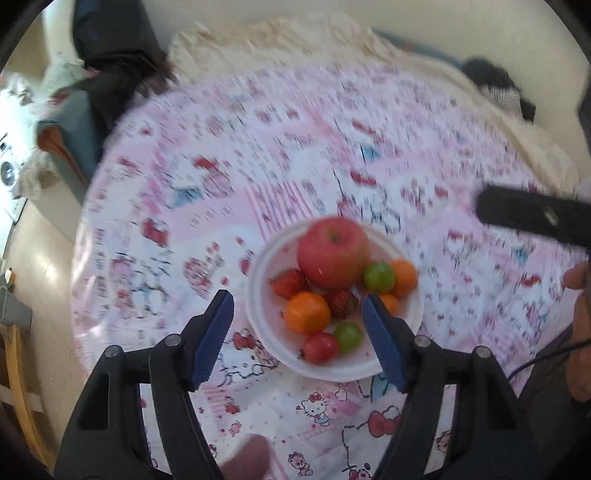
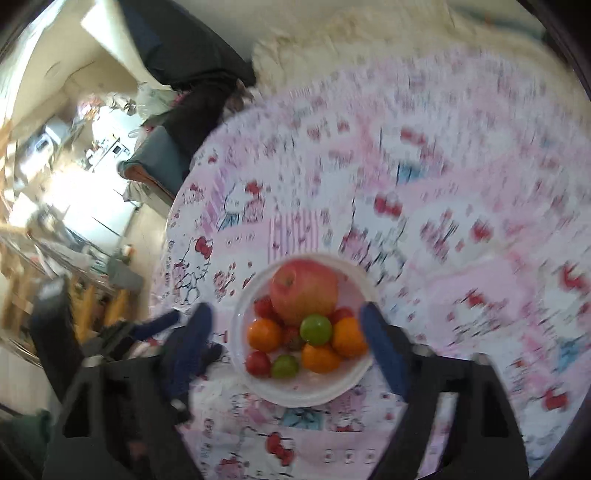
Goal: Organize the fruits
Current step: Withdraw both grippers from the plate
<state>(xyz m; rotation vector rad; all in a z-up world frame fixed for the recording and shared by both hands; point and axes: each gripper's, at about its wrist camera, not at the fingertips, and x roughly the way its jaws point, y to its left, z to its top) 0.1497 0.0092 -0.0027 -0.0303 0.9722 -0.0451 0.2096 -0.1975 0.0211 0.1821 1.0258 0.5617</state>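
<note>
A white plate (image 1: 258, 302) on the pink patterned tablecloth holds a red apple (image 1: 332, 251), oranges (image 1: 307, 312), strawberries (image 1: 290, 282), green fruits (image 1: 378, 276) and a small red tomato (image 1: 319, 347). My left gripper (image 1: 298, 306) is open and empty, hovering above the plate's near side. In the right wrist view the same plate (image 2: 303, 395) with the apple (image 2: 304, 290) lies between the open, empty fingers of my right gripper (image 2: 286, 321). The left gripper's blue fingers (image 2: 159, 325) show at the left of that view.
The round table (image 1: 184, 184) has its edge at the left, with floor beyond. A dark chair with clothes (image 1: 107, 55) stands behind it. A cream fluffy blanket (image 1: 295, 33) lies at the far side. The right gripper (image 1: 532, 214) shows at the right.
</note>
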